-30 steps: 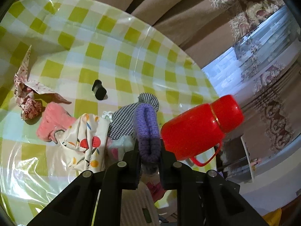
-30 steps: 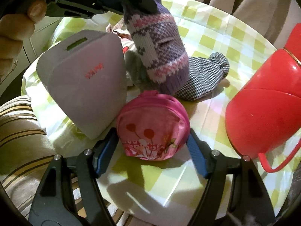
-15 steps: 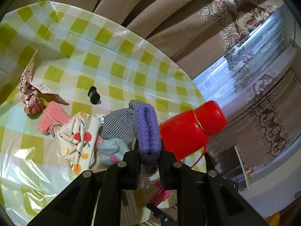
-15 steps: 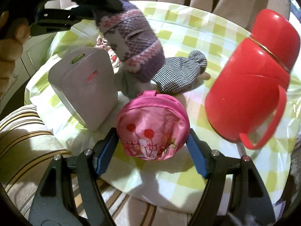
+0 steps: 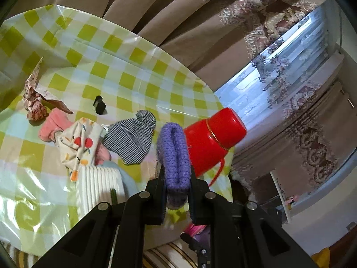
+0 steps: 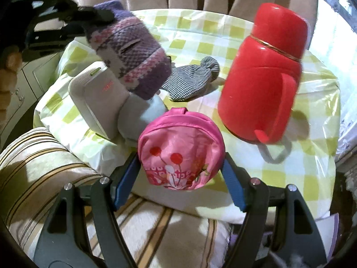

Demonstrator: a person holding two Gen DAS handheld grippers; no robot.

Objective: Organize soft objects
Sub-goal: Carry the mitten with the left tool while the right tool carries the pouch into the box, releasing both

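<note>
My left gripper is shut on a purple knitted hat and holds it up above the near edge of the round table; the hat also shows in the right wrist view, hanging over the white box. My right gripper is shut on a pink pouch with a cherry print and holds it over the table's near edge. A checked cloth hat, a fruit-print cloth, a pink soft item and a pale blue soft item lie on the table.
A red flask stands at the table's right. A white box stands at the near left. A small black object and crumpled patterned paper lie farther back. A striped cushion sits below; curtains hang behind.
Both grippers have pulled back and up from the table with their loads. The purple hat has risen clear of the pile. The flask and box now look farther away.
</note>
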